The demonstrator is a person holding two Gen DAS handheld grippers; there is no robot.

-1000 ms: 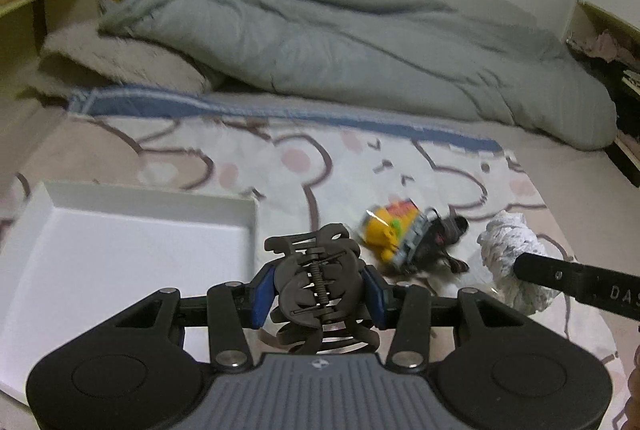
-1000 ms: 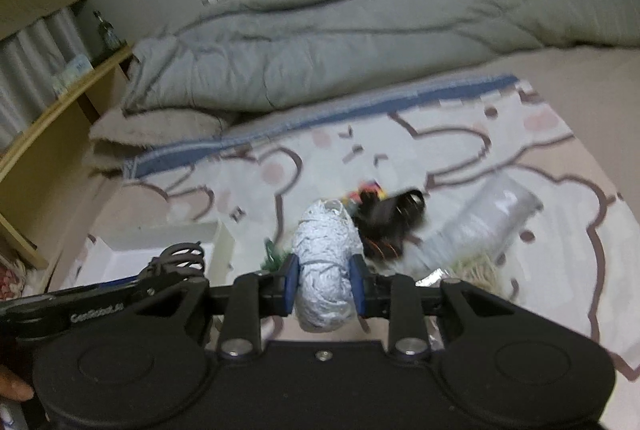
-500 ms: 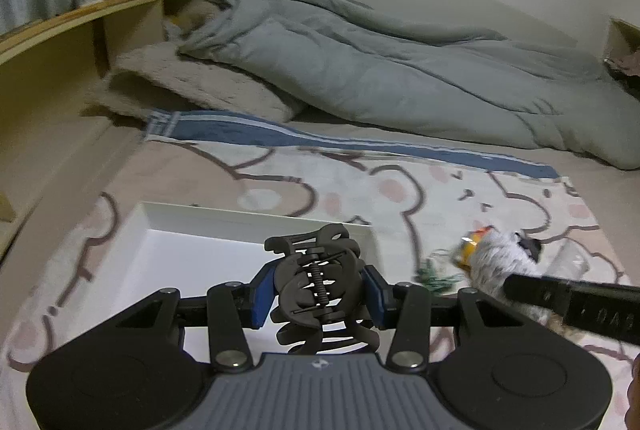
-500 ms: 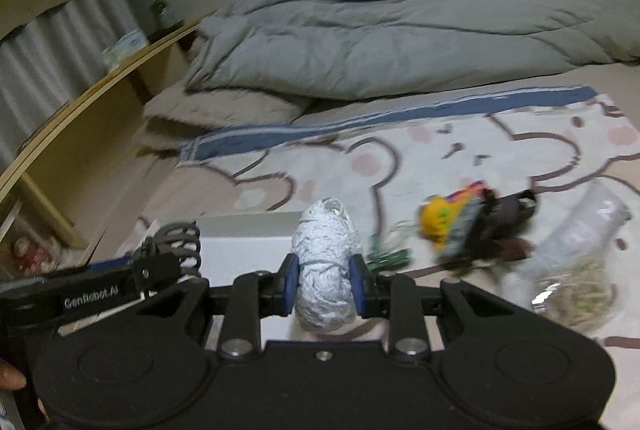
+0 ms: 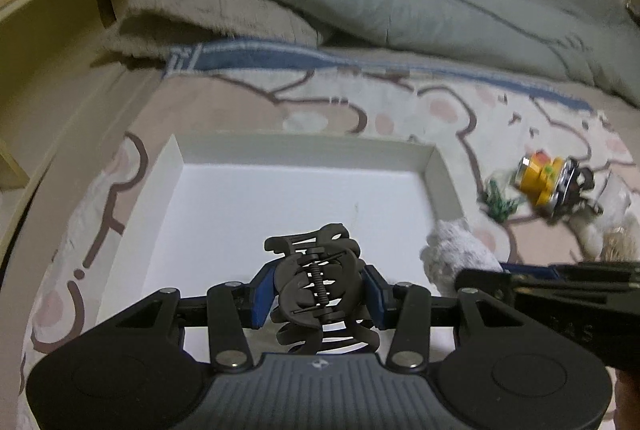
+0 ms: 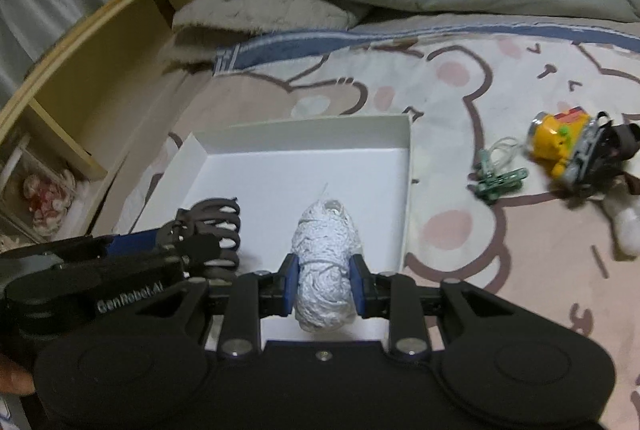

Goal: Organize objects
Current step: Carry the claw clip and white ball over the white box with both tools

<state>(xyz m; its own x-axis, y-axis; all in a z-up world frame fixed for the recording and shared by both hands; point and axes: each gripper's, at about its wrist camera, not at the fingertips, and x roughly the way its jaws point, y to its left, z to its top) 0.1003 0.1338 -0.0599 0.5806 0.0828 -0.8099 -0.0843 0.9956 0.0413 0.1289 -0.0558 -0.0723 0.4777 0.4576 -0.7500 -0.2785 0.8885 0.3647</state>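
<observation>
Left claw (image 5: 320, 300) clamps a black hair clip (image 5: 320, 290) and right claw (image 6: 324, 284) clamps a white string ball (image 6: 326, 266), both above the white tray (image 6: 304, 133) on the bed, toys (image 6: 572, 155) lying beside it.

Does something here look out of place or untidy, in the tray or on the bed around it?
The white tray has nothing lying in it. To its right, loose things lie jumbled on the bear-print blanket: a tangle of green clips and a tipped yellow toy in a small heap. Nothing looks spilled or broken.
</observation>
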